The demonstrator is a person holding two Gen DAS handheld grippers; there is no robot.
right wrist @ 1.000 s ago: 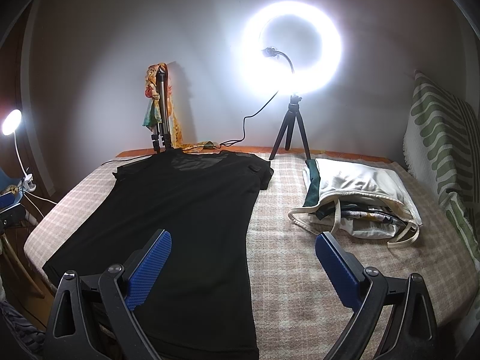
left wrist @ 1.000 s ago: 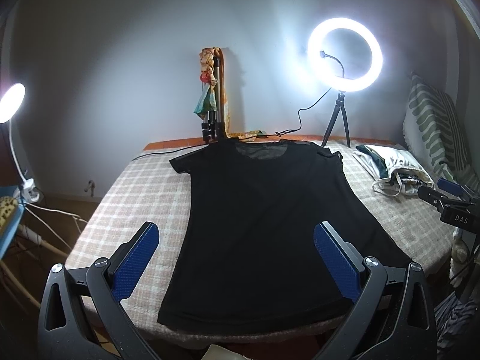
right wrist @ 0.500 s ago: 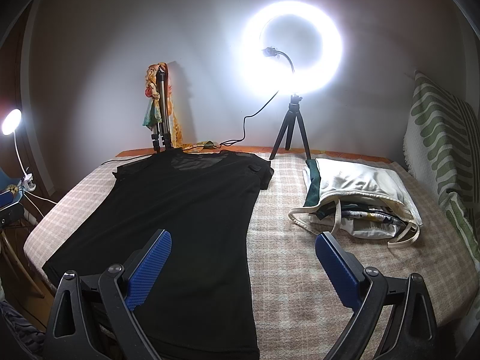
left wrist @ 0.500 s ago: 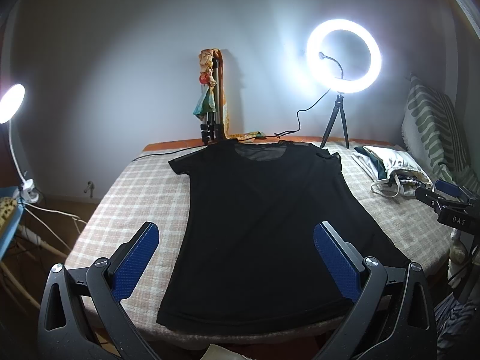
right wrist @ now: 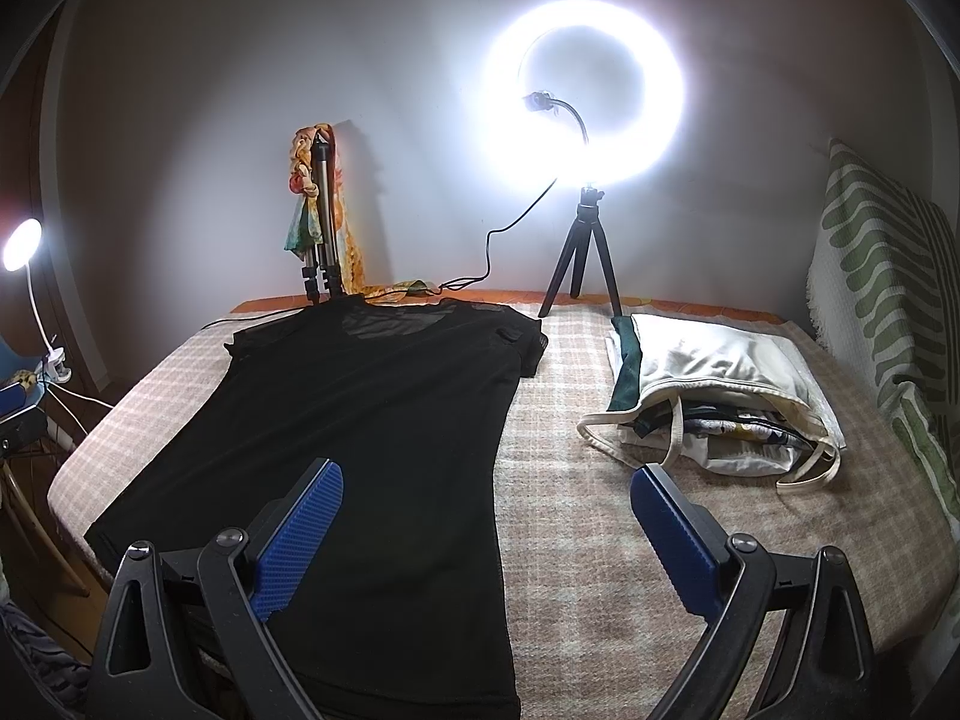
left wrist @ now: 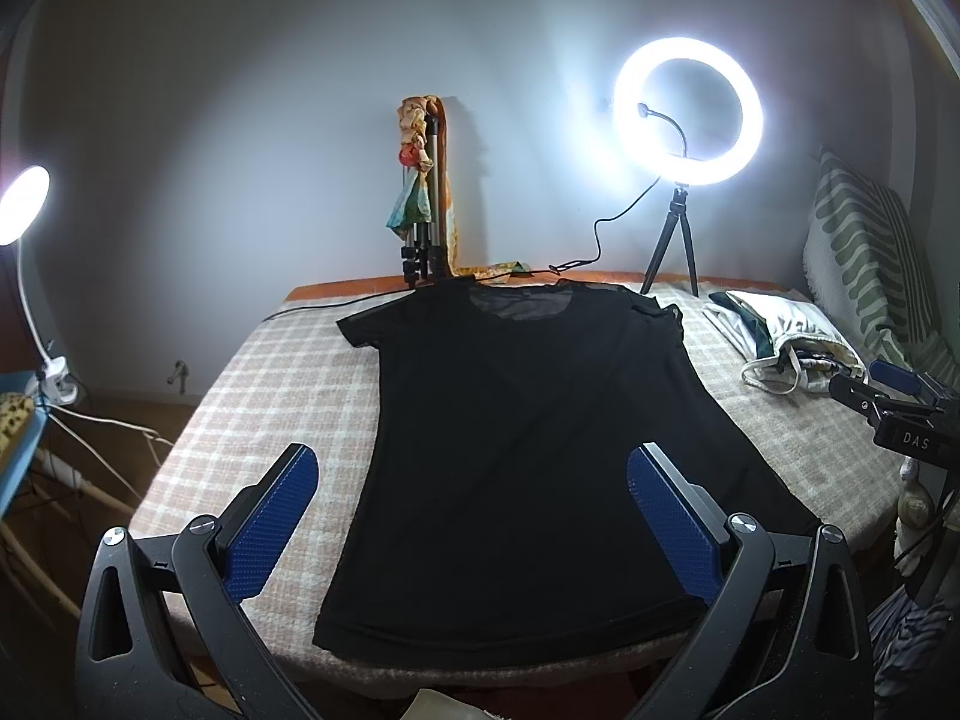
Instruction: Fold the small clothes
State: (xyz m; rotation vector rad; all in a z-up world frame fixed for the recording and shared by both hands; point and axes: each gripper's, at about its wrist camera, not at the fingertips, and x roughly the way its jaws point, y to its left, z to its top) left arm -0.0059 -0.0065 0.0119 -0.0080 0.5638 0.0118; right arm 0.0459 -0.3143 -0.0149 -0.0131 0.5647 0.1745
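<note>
Black T-shirt (left wrist: 528, 450) lies flat, unfolded, on the bed (left wrist: 288, 396); left gripper (left wrist: 474, 516) and right gripper (right wrist: 486, 534), jaws wide and empty, hover above. Next, probably, a hem-corner pinch.

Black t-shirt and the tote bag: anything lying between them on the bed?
Nothing. In the right wrist view only bare checked blanket separates the black t-shirt from the tote bag. The left wrist view shows the same bare strip.
</note>
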